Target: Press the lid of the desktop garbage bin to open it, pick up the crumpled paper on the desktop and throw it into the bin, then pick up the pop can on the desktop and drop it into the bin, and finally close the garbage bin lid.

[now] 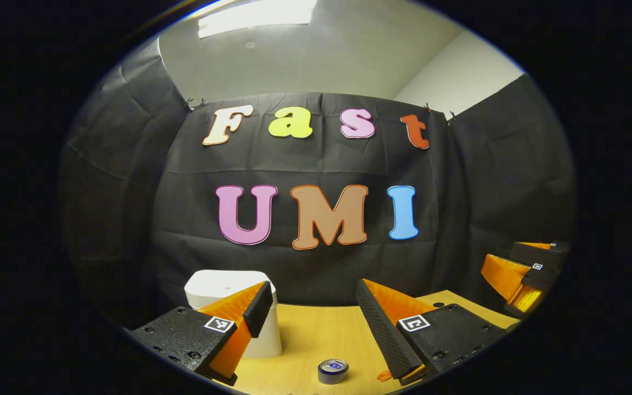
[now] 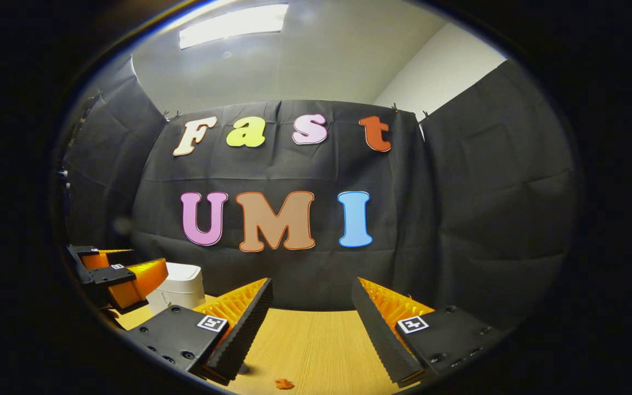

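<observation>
The white desktop bin point(image 1: 223, 288) stands at the back left of the wooden table, its lid down; my left gripper's near finger hides part of it. A pop can point(image 1: 332, 371) stands upright on the table, close below and between my left gripper's point(image 1: 313, 291) fingers, which are open and hold nothing. In the right gripper view the bin point(image 2: 182, 289) is at the far left, just behind the left gripper point(image 2: 148, 259). My right gripper point(image 2: 311, 288) is open over bare table, with a small orange scrap point(image 2: 283, 384) lying below it.
The wooden table point(image 1: 316, 334) runs back to the black cloth wall. The right gripper point(image 1: 500, 255) hovers at the right side of the left gripper view, above the table's right part, near a dark hole point(image 1: 439, 304) in the tabletop.
</observation>
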Available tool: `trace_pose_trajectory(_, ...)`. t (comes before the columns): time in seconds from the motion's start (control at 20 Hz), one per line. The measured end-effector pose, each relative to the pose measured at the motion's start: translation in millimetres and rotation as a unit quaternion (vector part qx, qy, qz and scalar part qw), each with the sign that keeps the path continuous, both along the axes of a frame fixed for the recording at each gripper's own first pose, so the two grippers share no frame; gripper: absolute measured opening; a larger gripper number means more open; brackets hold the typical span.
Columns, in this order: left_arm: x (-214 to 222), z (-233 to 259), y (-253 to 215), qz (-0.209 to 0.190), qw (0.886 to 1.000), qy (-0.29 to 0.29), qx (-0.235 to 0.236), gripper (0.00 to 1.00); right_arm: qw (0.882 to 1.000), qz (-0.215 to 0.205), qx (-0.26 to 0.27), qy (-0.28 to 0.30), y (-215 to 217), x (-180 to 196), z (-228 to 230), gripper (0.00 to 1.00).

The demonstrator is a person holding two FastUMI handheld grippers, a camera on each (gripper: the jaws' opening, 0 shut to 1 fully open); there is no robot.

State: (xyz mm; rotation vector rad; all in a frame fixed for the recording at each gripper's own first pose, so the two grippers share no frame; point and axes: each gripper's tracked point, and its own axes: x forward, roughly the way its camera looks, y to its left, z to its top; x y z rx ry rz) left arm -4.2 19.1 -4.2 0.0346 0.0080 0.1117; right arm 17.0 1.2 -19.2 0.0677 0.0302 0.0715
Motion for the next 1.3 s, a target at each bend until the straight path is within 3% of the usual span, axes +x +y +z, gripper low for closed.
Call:
trace_pose_trajectory(0.25,3,-3,-1,0.001,1.000,0.004,0.000,0.92,1.000,0.003,-0.002,0.000,0,5,-3,0.96)
trace_pose_trajectory(0.65,8,-11,1,0.005,1.000,0.017,-0.008,0.35,1.000,0.014,-0.005,0.002,0,12,-6,0.96)
trace_pose_trajectory(0.8,8,-8,6,0.027,1.000,0.015,0.000,0.02,1.000,0.024,-0.005,0.000,-2,14,-8,0.96)
trace_pose_trajectory(1.0,13,-5,-2,0.021,1.000,0.016,-0.010,0.00,0.999,0.050,-0.004,-0.002,-3,17,-12,0.96)
trace_pose_trajectory(1.3,38,21,58,0.074,0.997,-0.004,0.031,0.00,0.998,0.061,-0.012,0.008,-1,19,-27,1.00)
